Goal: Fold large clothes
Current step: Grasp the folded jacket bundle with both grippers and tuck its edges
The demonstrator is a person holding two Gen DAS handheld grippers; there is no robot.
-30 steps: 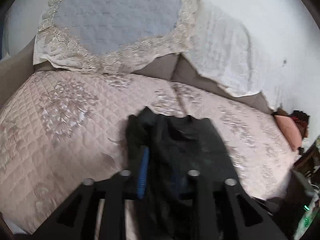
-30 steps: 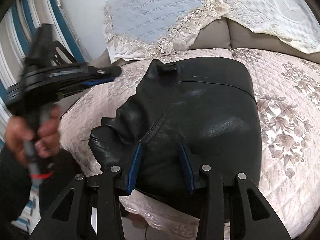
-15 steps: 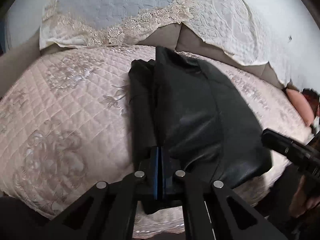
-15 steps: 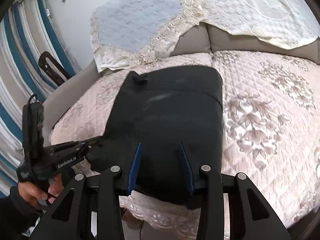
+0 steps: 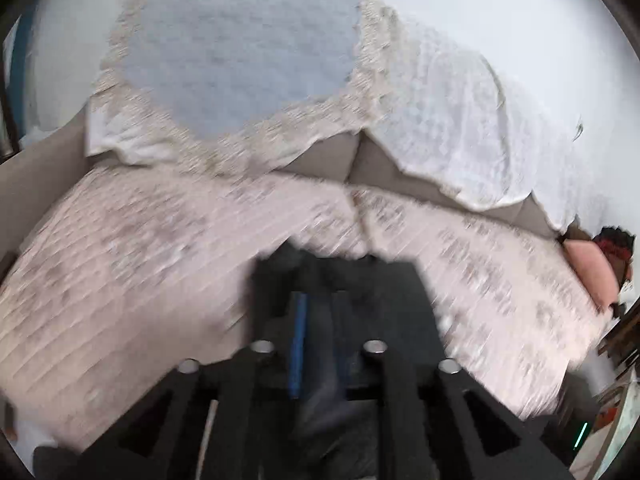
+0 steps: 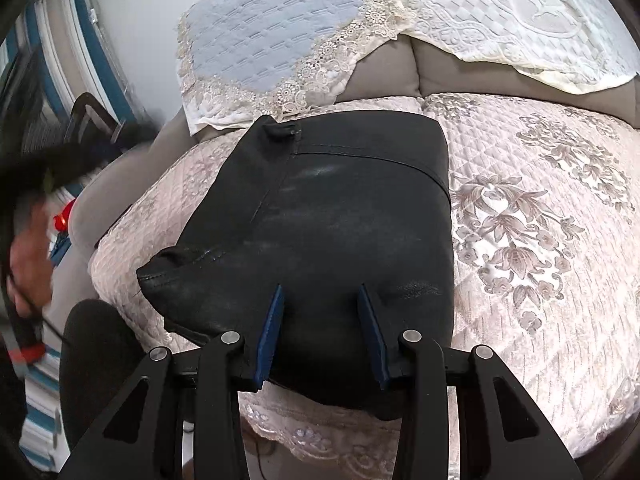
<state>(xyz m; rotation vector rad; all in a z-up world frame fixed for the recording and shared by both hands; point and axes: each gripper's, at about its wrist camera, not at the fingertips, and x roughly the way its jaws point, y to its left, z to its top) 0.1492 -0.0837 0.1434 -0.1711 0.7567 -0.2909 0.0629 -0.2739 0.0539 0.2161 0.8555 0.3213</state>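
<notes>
— Fingers first: how do they stand?

— Blue-padded fingers (image 6: pixel 270 334) of the right gripper (image 6: pixel 320 332) are spread apart over the near edge of the black leather garment (image 6: pixel 320 232), gripping nothing, same as half a second ago. On the left gripper (image 5: pixel 316 340) one blue pad shows, with dark cloth between the fingers; the view is smeared by motion, so whether they pinch that cloth I cannot tell. Half a second ago they were pressed together.

— Where is the garment?

— Folded flat on the quilted pink sofa cover (image 6: pixel 540 240), its near edge hanging over the seat front, below the blue lace-edged cloth (image 6: pixel 272 48) on the backrest.

— What else changed?

— In the right wrist view, the left gripper has left the garment's corner; it is now a dark blur at the left, above the person's hand (image 6: pixel 30 248).
</notes>
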